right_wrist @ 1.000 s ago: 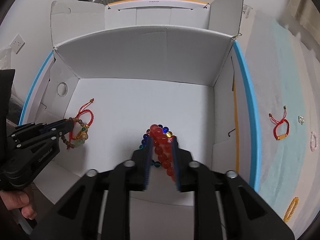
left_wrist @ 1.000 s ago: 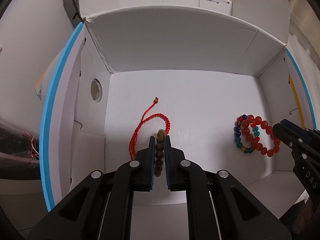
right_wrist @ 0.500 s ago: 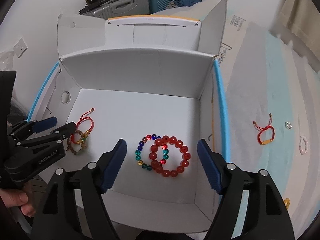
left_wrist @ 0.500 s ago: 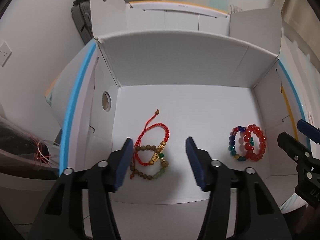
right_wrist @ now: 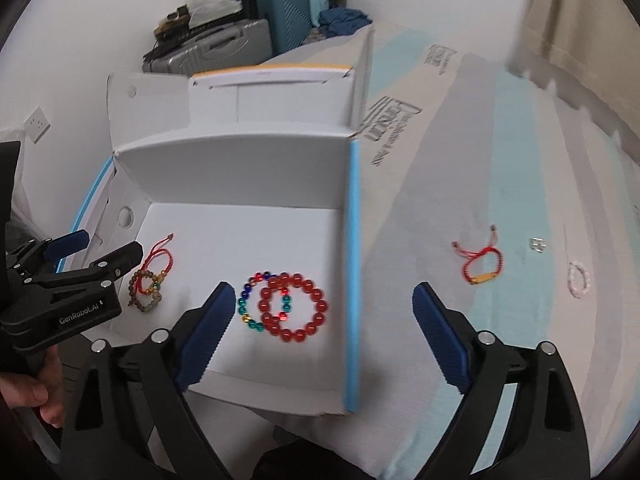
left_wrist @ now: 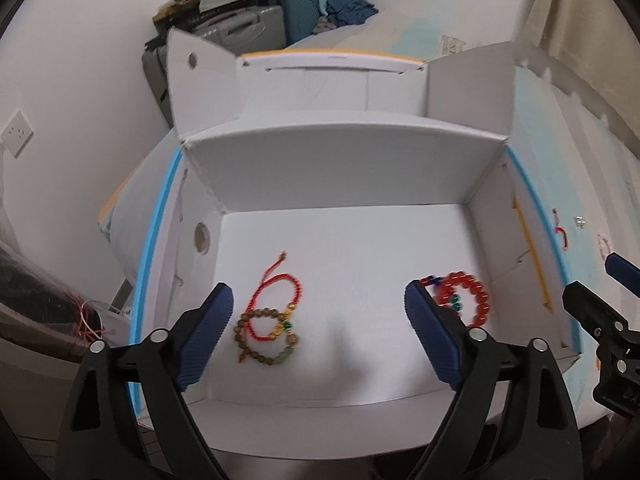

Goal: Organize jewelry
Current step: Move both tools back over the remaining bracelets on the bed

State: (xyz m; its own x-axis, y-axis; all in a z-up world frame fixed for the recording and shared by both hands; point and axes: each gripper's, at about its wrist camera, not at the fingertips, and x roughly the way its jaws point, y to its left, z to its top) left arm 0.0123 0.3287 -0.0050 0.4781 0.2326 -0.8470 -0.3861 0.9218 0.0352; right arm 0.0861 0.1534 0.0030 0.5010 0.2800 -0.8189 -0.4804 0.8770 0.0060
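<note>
While both grippers' fingers are being spread wider with nothing between them, the left gripper [left_wrist: 316, 332] and right gripper [right_wrist: 324, 332] are being held above the white box [right_wrist: 240, 168]; inside it the wooden bead bracelet [left_wrist: 266, 336] and red bead bracelet [right_wrist: 294, 306] are lying apart, seemingly sorted, while the red cord bracelet [right_wrist: 478, 266] outside is awaiting collection.

Beyond the work area we see a teal hard-shell suitcase [right_wrist: 285, 20] standing against the white wall, with a grey hard case [right_wrist: 224, 46] lying just beside it to the left. Dark blue clothing [right_wrist: 345, 20] is heaped to the right of the suitcase. A white wall socket [right_wrist: 37, 124] sits on the left wall. Beige curtain [right_wrist: 580, 20] hangs at far right.
</note>
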